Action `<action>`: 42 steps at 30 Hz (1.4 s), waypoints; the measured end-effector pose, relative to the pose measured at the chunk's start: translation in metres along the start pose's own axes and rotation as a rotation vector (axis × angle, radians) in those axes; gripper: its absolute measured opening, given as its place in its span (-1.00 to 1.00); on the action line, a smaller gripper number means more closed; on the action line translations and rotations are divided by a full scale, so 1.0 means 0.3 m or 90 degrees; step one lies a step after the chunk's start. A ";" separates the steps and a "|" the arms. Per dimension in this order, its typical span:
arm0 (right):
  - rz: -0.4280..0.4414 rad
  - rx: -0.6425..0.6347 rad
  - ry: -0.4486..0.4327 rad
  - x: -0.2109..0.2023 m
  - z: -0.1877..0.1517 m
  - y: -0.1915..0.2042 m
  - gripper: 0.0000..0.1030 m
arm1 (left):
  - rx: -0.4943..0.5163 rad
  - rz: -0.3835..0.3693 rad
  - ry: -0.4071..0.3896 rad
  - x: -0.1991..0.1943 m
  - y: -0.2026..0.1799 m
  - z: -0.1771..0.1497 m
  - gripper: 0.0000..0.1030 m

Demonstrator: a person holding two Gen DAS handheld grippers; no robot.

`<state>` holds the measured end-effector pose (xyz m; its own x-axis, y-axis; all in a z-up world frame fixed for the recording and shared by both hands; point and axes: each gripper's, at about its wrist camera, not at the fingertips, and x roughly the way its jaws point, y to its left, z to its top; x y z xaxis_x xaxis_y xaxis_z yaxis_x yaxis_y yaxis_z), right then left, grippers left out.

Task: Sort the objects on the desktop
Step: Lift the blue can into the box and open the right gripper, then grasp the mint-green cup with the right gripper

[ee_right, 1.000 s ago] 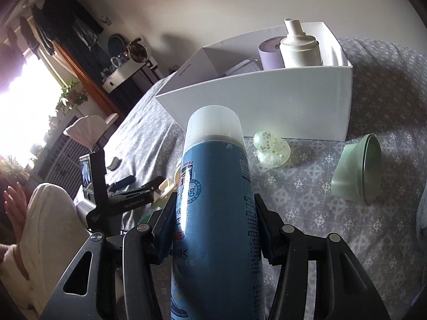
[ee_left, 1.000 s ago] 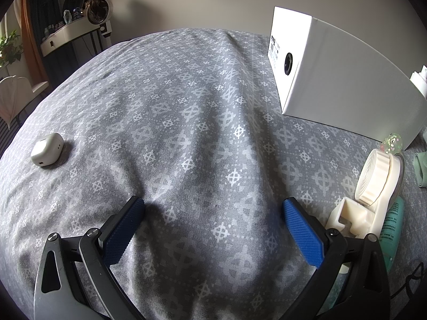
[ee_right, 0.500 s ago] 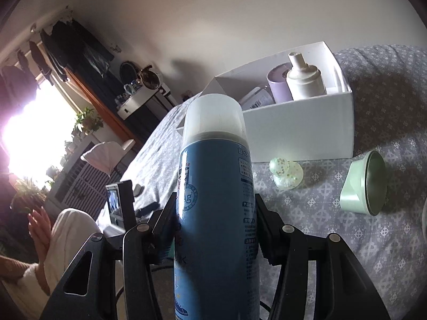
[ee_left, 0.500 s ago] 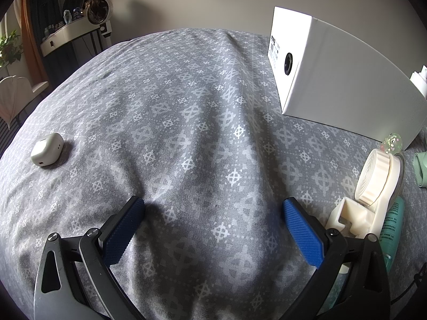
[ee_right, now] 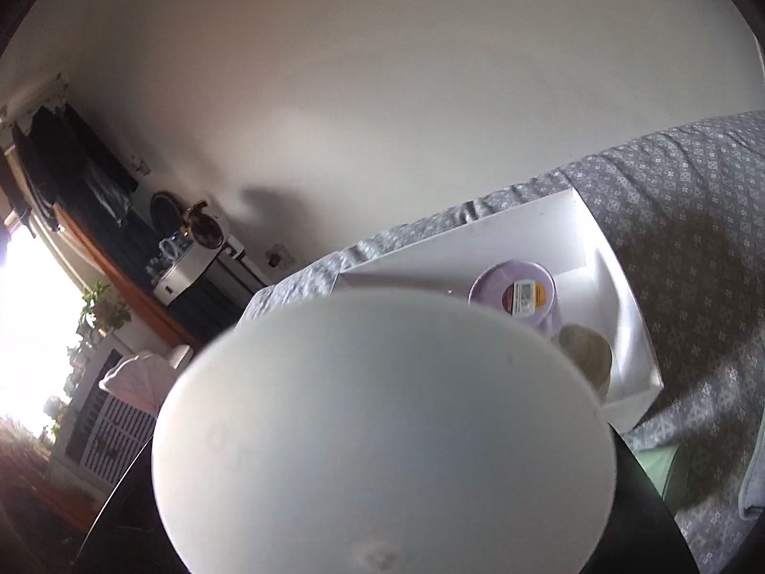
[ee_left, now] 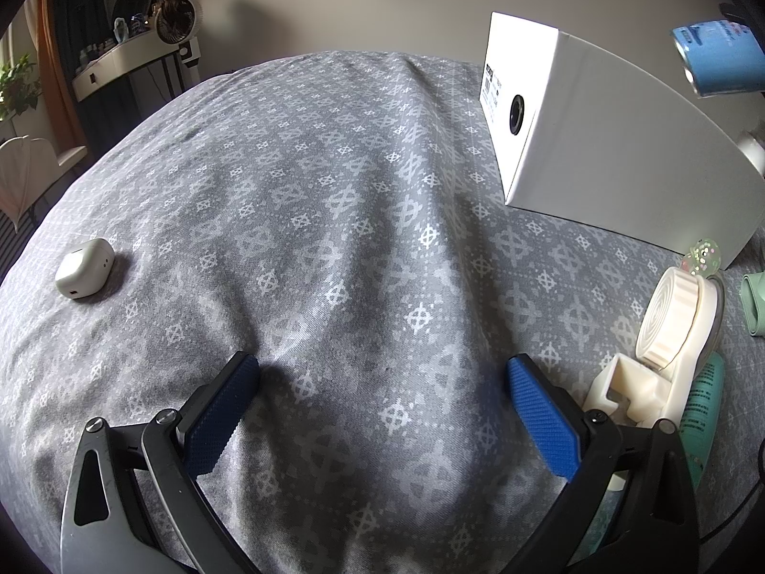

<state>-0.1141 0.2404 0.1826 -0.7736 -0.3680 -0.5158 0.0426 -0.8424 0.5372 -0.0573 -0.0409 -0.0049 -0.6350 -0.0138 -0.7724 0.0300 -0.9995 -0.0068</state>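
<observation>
My right view is mostly the frosted cap [ee_right: 382, 430] of the blue spray can [ee_left: 717, 60], clamped in the right hand-held gripper above the white box [ee_right: 631, 335]; only the left view shows the left hand-held gripper [ee_left: 382, 411] spread wide over the bed [ee_left: 334, 191] and a white earbud case [ee_left: 85, 273].

Left gripper [ee_left: 382, 406] fingers: black, angular, grey outer plates
Pads [ee_left: 542, 418]: blue, textured
Fasteners: silver screws at finger joints

Both wrist views angled down — shared white box [ee_left: 617, 153] [ee_right: 617, 287].
</observation>
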 end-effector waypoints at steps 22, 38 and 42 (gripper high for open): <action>-0.163 -0.029 0.132 0.176 -0.059 -0.046 0.27 | 0.000 0.000 0.000 0.001 0.002 0.000 0.99; -0.315 -0.076 0.112 -0.175 -0.275 -0.398 0.84 | 0.000 0.000 0.000 0.001 0.002 0.000 0.99; -0.314 -0.060 0.134 -0.110 -0.322 -0.456 0.84 | 0.000 0.000 0.000 0.000 0.002 0.000 0.99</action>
<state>-0.0334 0.3298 0.0618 -0.5739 0.0168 -0.8187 -0.2294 -0.9631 0.1411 -0.0573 -0.0413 -0.0049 -0.6350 -0.0136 -0.7724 0.0297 -0.9995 -0.0068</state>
